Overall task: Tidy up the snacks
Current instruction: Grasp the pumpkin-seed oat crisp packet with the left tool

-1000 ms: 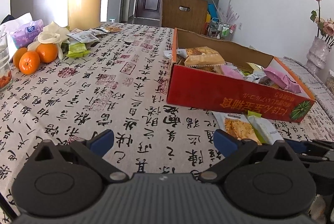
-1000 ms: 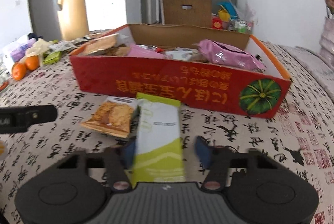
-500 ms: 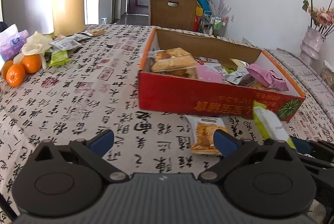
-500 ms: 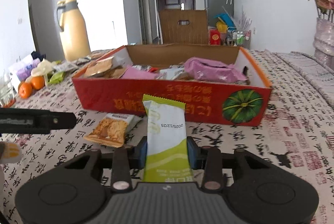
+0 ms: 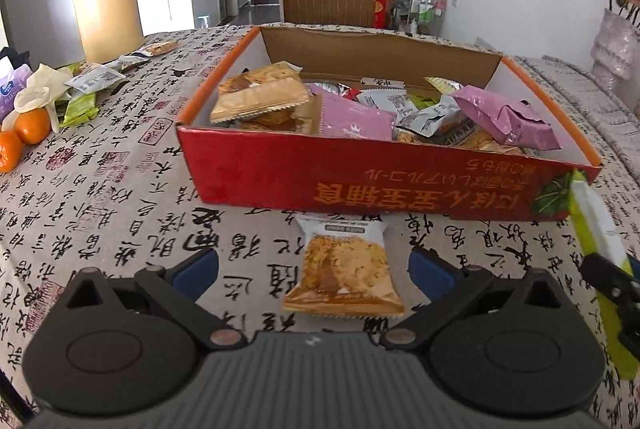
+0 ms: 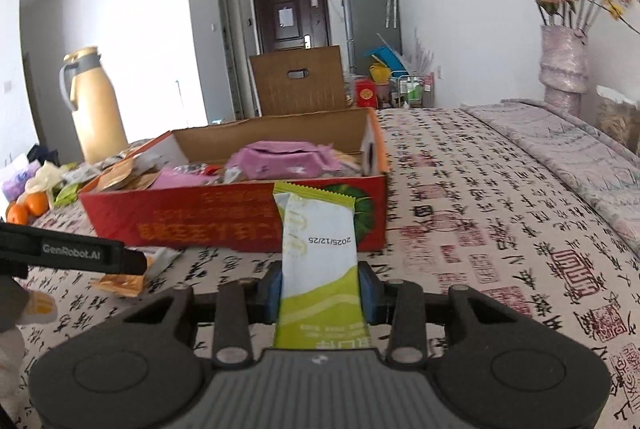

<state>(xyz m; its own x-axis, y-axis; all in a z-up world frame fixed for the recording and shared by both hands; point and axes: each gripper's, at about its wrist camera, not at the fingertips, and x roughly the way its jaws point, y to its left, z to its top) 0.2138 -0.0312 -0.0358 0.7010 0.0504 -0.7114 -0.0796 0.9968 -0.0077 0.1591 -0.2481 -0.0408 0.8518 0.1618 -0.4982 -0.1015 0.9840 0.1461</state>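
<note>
Right wrist view: the right gripper [image 6: 320, 289] is clenched on a green-and-white snack bar [image 6: 318, 249], both pads pressing its long edges so the wrapper stands upright in front of the red cardboard box [image 6: 224, 217]. Held by its lower half, the bar keeps its top end free, presumably so that end can clear the box's near wall first. Inside the box lie mixed packets, among them a purple pouch [image 6: 280, 161].

Left wrist view: the left gripper [image 5: 314, 271] is released, jaws spread wide and holding nothing. An orange cracker packet [image 5: 344, 269] lies flat on the calligraphy-print tablecloth [image 5: 120, 189], just in front of the box's near wall and between the open jaws, apparently lined up as the next pick. Oranges [image 5: 24, 133] and loose wrappers lie well to the left of the box.
</note>
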